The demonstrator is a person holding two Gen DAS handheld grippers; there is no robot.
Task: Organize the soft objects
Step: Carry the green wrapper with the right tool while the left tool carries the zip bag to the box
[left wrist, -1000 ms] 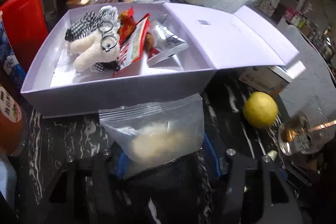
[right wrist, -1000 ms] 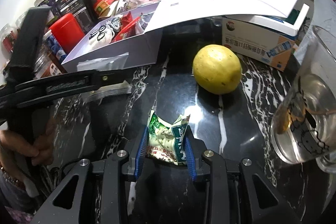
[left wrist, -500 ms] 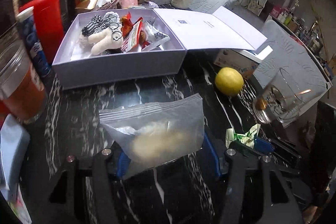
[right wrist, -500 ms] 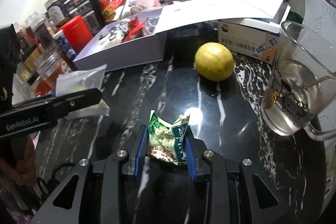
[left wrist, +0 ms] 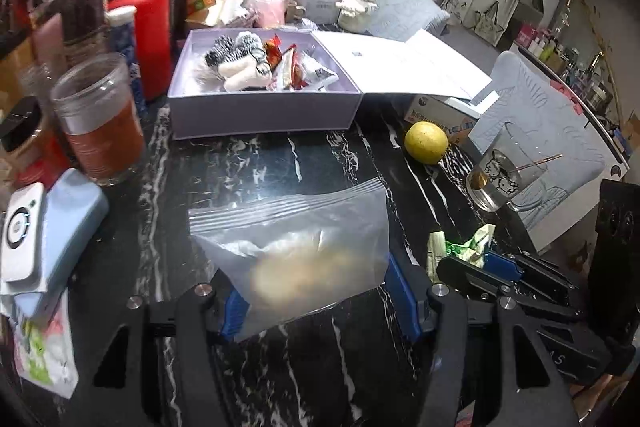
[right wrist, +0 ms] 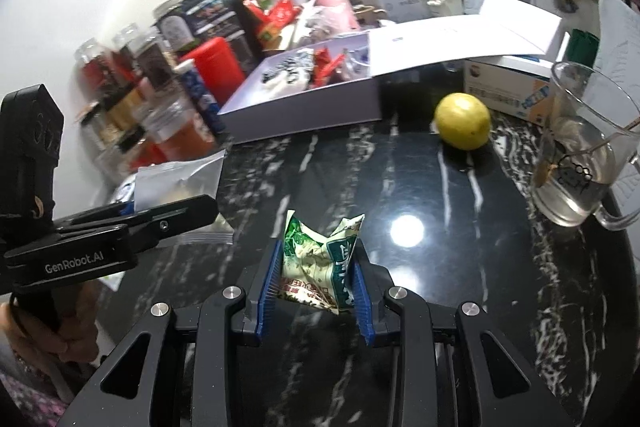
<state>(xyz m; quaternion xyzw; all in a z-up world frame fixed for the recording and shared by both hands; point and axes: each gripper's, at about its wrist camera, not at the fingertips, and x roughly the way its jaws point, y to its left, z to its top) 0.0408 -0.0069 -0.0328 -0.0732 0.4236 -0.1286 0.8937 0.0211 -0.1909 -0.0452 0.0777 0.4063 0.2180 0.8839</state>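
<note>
My left gripper (left wrist: 316, 301) is shut on a clear zip bag (left wrist: 298, 251) with something pale and soft inside, held above the black marble table (left wrist: 260, 163). My right gripper (right wrist: 316, 289) is shut on a crumpled green-and-white snack packet (right wrist: 320, 259); the packet (left wrist: 460, 247) also shows in the left wrist view, at the right. An open white box (left wrist: 264, 111) further back holds a plush toy (left wrist: 236, 63) and several snack packets. In the right wrist view, the left gripper (right wrist: 168, 217) with the zip bag (right wrist: 176, 179) is at the left, and the box (right wrist: 304, 107) lies beyond.
A lemon (left wrist: 426, 142) and a glass mug of water (left wrist: 506, 173) sit to the right of the box. Jars (left wrist: 98, 119), a red canister (left wrist: 150, 39) and packets crowd the left and back. A blue case with a white device (left wrist: 22, 227) lies at the left edge.
Both grippers have drawn back from the box and risen, each still holding its item. The box now looks smaller and farther, and the right gripper has come into the left wrist view.
</note>
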